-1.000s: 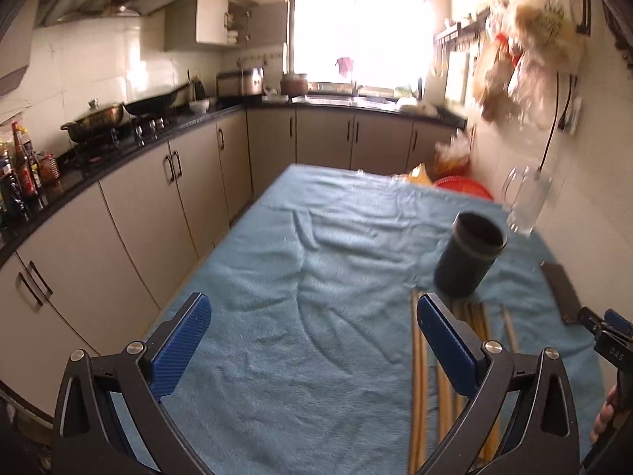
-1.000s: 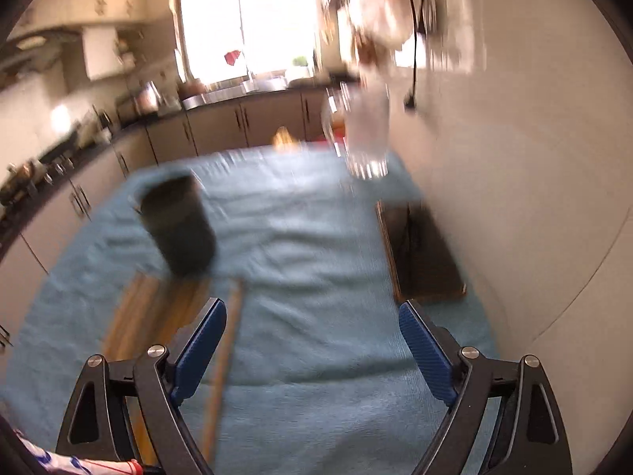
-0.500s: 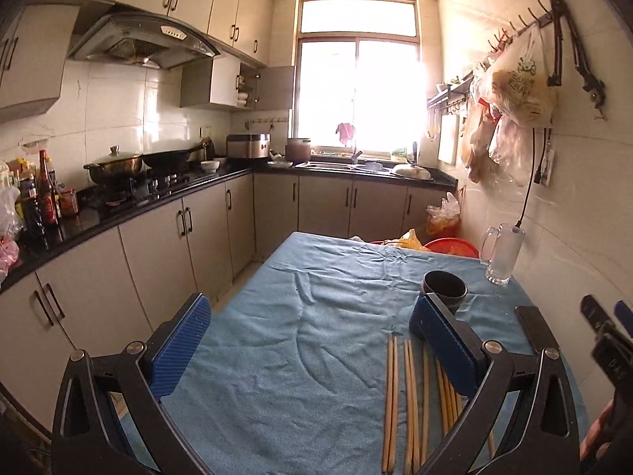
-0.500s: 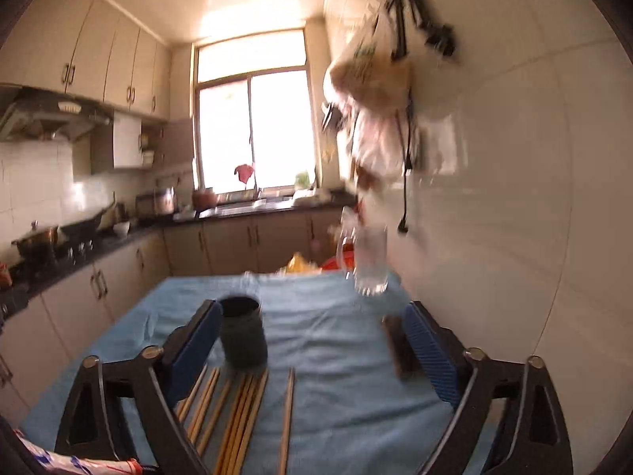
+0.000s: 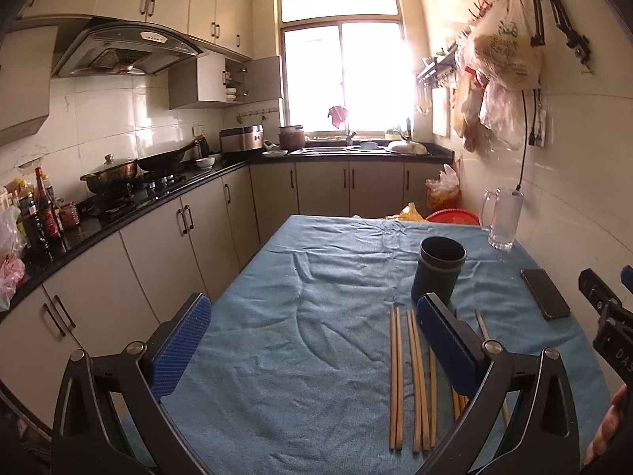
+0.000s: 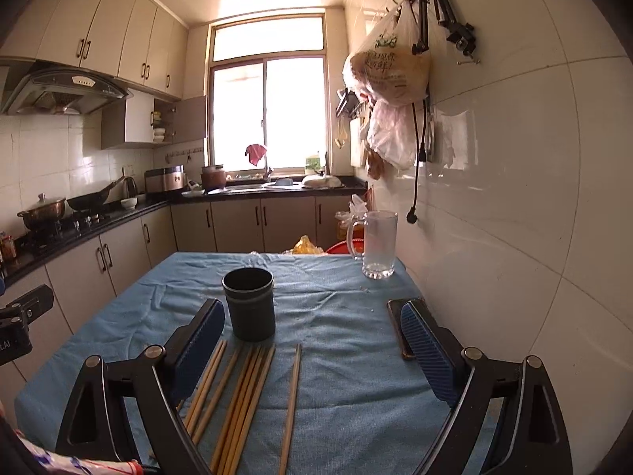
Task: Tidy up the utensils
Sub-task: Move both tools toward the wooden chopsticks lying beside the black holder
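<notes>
so — ten chopsticks (image 6: 253,396), one dark cup (image 6: 249,304).

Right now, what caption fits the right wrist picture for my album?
Open right gripper hovers over wooden chopsticks lying by a dark cup on a blue tablecloth.

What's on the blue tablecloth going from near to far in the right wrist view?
chopsticks → dark cup → glass mug
</notes>
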The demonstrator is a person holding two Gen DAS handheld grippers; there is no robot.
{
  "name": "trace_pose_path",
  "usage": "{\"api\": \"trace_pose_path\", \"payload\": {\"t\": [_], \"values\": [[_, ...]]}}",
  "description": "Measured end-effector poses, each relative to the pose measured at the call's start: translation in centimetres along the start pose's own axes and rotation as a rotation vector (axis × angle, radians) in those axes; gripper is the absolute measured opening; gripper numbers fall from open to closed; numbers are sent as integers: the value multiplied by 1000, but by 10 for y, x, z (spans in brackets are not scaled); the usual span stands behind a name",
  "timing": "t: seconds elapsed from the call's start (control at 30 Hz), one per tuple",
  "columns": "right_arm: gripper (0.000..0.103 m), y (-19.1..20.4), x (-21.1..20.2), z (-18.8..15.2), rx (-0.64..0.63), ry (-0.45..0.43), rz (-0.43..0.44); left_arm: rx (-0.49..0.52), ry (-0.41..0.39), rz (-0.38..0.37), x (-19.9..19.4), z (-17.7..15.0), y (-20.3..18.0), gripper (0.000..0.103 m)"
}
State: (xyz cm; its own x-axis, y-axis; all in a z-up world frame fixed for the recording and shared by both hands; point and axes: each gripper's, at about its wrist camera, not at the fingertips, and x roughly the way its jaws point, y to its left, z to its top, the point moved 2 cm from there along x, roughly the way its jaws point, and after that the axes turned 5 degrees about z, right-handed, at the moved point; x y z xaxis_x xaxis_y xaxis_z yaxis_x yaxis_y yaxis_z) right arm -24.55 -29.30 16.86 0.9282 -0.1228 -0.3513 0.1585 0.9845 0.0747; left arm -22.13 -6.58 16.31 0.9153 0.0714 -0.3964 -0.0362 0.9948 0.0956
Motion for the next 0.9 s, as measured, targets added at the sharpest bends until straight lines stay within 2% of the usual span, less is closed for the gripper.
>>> {"api": "trace_pose_path", "payload": {"t": [0.23, 0.9], "values": [[94, 4, 6, -10, -22, 35, 11, 6, 54, -43, 10, -5, -4, 103], [94, 5, 28, -19, 1, 103, 14, 11, 150, -74, 40, -17, -8, 103]]}}
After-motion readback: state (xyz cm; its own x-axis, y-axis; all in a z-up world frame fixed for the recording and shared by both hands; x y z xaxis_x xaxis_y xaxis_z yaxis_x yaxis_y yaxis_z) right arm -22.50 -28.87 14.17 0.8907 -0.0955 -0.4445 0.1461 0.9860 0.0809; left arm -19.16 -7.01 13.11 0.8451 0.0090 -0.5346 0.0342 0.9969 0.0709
